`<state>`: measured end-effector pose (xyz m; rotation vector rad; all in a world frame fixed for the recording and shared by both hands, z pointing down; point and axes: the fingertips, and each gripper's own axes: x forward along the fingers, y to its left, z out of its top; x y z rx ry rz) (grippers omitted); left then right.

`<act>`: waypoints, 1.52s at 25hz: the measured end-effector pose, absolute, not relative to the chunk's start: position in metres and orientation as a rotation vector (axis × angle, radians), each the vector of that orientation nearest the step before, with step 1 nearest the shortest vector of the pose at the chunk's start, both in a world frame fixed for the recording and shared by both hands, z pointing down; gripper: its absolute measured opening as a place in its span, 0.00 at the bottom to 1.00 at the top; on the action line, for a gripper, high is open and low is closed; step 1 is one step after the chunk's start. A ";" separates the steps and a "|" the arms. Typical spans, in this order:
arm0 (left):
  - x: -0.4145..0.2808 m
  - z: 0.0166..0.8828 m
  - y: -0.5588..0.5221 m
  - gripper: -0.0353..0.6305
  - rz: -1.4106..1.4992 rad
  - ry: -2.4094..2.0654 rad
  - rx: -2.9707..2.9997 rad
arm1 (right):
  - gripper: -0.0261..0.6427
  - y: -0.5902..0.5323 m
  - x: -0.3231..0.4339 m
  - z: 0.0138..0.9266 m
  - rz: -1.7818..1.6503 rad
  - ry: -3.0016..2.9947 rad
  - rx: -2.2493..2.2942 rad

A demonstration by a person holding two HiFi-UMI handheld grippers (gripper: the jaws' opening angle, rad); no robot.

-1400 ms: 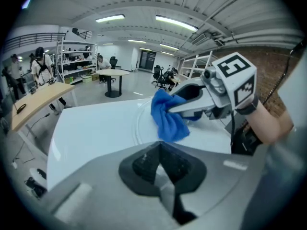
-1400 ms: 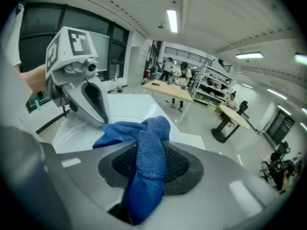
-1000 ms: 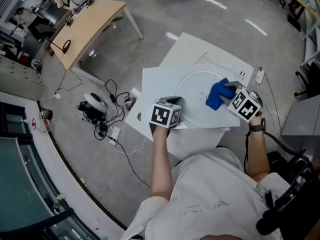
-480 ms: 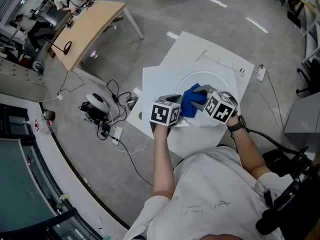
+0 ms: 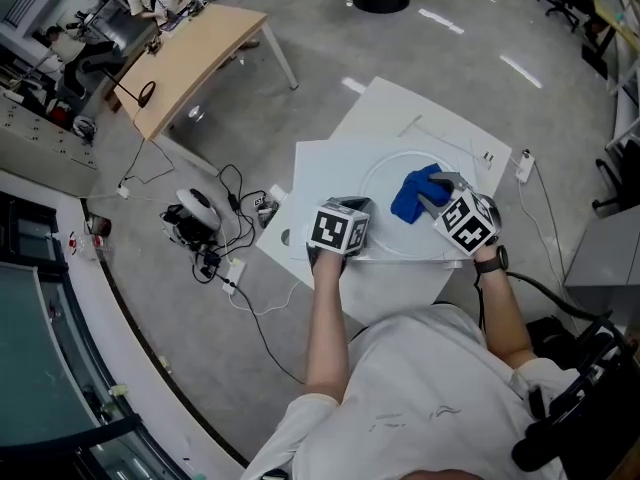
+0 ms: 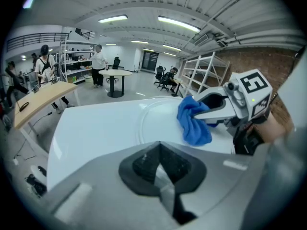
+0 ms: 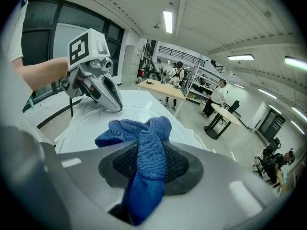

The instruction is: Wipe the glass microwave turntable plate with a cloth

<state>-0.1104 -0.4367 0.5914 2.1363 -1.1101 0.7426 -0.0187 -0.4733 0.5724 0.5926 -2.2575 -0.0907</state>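
Blue cloth [image 7: 140, 137] is clamped tight in your right gripper [image 7: 147, 153] and rests on the plate [image 6: 144, 121] on the table, so you look mid-wipe. Your left gripper [image 6: 161, 172] has its jaws together at the plate's near rim. Next, probably, sweep across the glass with even pressure.

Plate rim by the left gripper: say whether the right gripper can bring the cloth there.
Probably yes. The right gripper grips the cloth over the plate, and the glass between it and the left gripper looks bare. Only the left gripper itself, at that rim, might crowd it.
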 end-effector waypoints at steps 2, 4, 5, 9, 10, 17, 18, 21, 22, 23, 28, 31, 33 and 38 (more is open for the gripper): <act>-0.108 0.593 -0.437 0.05 0.741 -1.106 2.143 | 0.21 -0.470 -0.015 0.572 -0.115 -2.253 0.630; -0.106 0.593 -0.437 0.05 0.743 -1.113 2.149 | 0.20 -0.466 -0.015 0.572 -0.152 -2.239 0.653; -0.106 0.593 -0.438 0.05 0.744 -1.119 2.151 | 0.20 -0.464 -0.016 0.572 -0.170 -2.233 0.656; -0.106 0.593 -0.438 0.05 0.756 -1.147 2.171 | 0.20 -0.456 -0.026 0.573 -0.197 -2.232 0.661; -0.107 0.592 -0.438 0.05 0.762 -1.158 2.180 | 0.20 -0.455 -0.027 0.573 -0.203 -2.228 0.669; -0.119 0.595 -0.442 0.05 0.796 -1.328 2.231 | 0.20 -0.456 -0.027 0.579 -0.206 -2.192 0.724; -0.117 0.593 -0.442 0.05 0.781 -1.338 2.254 | 0.20 -0.456 -0.027 0.580 -0.209 -2.185 0.736; -0.113 0.586 -0.443 0.06 0.712 -1.341 2.328 | 0.20 -0.462 -0.024 0.579 -0.191 -2.179 0.785; -0.113 0.584 -0.443 0.06 0.690 -1.341 2.337 | 0.20 -0.463 -0.023 0.580 -0.168 -2.182 0.804; -0.115 0.584 -0.442 0.06 0.671 -1.343 2.344 | 0.20 -0.465 -0.022 0.582 -0.145 -2.182 0.819; -0.119 0.574 -0.430 0.06 0.556 -1.318 2.398 | 0.22 -0.474 -0.015 0.568 -0.100 -2.169 0.957; -0.119 0.556 -0.414 0.06 0.452 -1.300 2.424 | 0.22 -0.466 -0.005 0.536 -0.094 -2.224 1.129; -0.122 0.544 -0.403 0.05 0.393 -1.309 2.434 | 0.22 -0.449 -0.005 0.519 -0.033 -2.317 1.212; -0.124 0.494 -0.364 0.06 0.185 -1.417 2.478 | 0.22 -0.381 -0.022 0.490 0.044 -2.540 1.218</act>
